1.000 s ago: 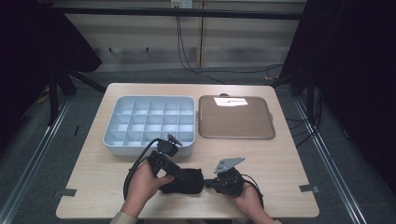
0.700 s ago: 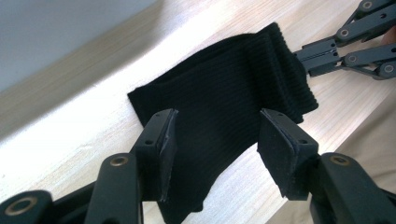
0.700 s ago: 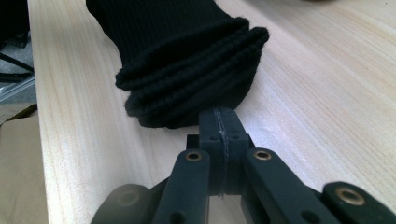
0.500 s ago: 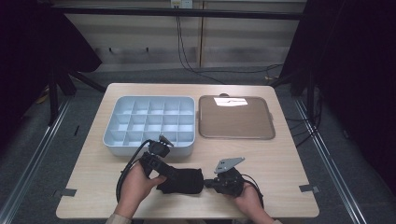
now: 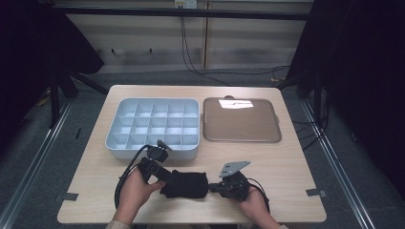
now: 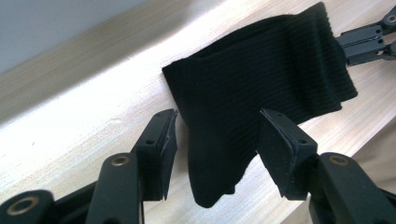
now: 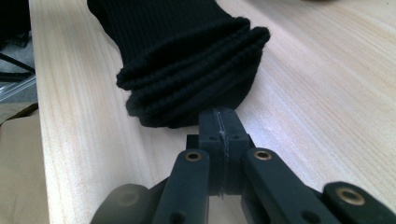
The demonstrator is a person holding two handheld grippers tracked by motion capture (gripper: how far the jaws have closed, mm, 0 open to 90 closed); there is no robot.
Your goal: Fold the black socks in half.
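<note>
Nearest the table's front edge, a black ribbed sock (image 5: 185,184) is lying on the pale wooden table (image 5: 296,167), folded into several layers. In the right gripper view its stacked cuff edges are showing as thick rolled rims, one above another. The knit is fine and vertical-ribbed, matte black throughout.

Its long axis is running across the table, left to right, between the two hands. The layered cuff end is pointing toward the right gripper (image 5: 213,187), while the opposite end is reaching toward the left gripper (image 6: 212,140).

The right gripper's jaws are pressing together with no gap, their tips sitting right at the lowest layer of the cuff end; whether fabric is pinched between them I cannot tell. The left gripper's jaws are standing wide apart, straddling the sock's narrower end without closing on it. The left hand (image 5: 136,193) and right hand (image 5: 253,207) are holding the grippers from the near edge.

Farther back, a light grey divided tray (image 5: 112,143) is sitting just beyond the left gripper, and a brown flat tray (image 5: 241,125) is lying beside it to the right.
</note>
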